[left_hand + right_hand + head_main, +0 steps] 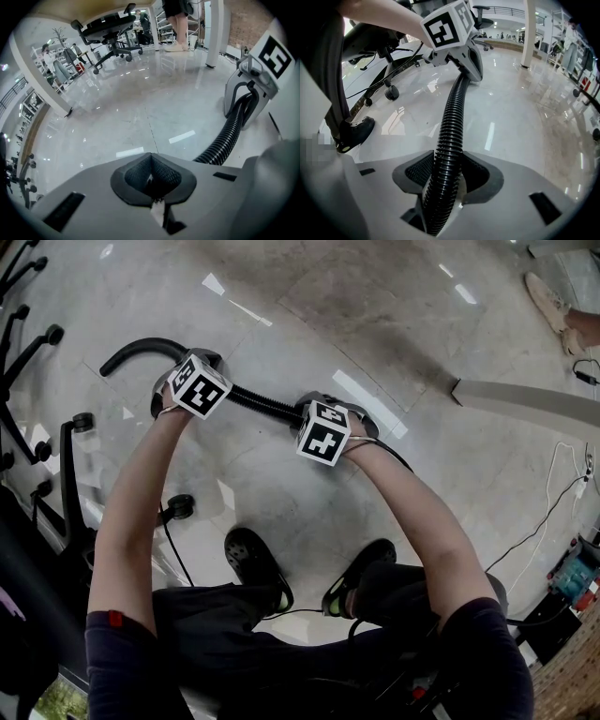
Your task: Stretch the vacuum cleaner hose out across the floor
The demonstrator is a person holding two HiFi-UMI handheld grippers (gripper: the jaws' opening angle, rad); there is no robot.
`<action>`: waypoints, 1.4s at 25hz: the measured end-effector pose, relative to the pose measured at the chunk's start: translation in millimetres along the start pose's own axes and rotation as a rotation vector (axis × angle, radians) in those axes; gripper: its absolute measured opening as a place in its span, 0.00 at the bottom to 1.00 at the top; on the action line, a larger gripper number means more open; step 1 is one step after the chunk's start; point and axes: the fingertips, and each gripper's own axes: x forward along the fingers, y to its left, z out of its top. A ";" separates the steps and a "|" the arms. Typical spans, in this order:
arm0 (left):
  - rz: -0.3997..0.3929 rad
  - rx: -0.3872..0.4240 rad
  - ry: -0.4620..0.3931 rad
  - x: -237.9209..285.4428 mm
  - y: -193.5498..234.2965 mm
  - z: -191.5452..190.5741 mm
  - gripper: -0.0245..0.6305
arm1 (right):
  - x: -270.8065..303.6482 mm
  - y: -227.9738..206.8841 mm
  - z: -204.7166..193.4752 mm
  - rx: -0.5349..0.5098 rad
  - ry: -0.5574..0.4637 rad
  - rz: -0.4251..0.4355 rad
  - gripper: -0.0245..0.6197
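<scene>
The black ribbed vacuum hose lies low over the glossy floor between my two grippers. Its far end continues as a curved black tube beyond the left gripper. In the left gripper view, my left gripper is shut with nothing between its pads, and the hose runs past its right side to the right gripper. My right gripper holds the hose. In the right gripper view, its jaws have closed round the hose and the pads touch both sides. The hose leads on to the left gripper.
Office chair bases crowd the left edge. My own black shoes stand just behind the hose. Thin cables trail at the right, near a long pale bar. Another person's shoe is at the top right. A white column stands further off.
</scene>
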 end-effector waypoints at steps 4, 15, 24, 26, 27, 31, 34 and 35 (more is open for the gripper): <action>-0.063 0.042 -0.056 -17.5 -12.6 13.1 0.05 | -2.0 -1.4 0.9 0.000 -0.002 0.002 0.33; -0.328 0.684 0.169 -52.9 -62.7 0.4 0.18 | -1.3 -2.8 4.4 0.011 0.006 -0.015 0.33; -0.129 0.892 0.208 0.0 -61.4 3.9 0.53 | -0.4 -0.4 4.5 0.009 0.009 -0.012 0.34; -0.112 0.830 0.170 1.4 -57.4 11.8 0.45 | -3.1 -2.5 4.5 0.019 -0.009 -0.040 0.34; -0.102 0.811 0.163 1.7 -55.6 13.7 0.44 | -5.0 -3.5 3.8 0.018 -0.014 -0.059 0.34; -0.087 0.746 0.172 5.1 -54.5 10.9 0.44 | -21.5 2.2 -4.3 0.050 -0.003 -0.060 0.34; -0.091 0.679 0.208 7.1 -52.4 8.5 0.44 | -50.8 -5.9 -12.1 0.072 0.007 -0.082 0.35; -0.091 0.659 0.231 7.6 -51.3 7.7 0.44 | -63.7 -11.0 -14.5 0.088 0.006 -0.099 0.35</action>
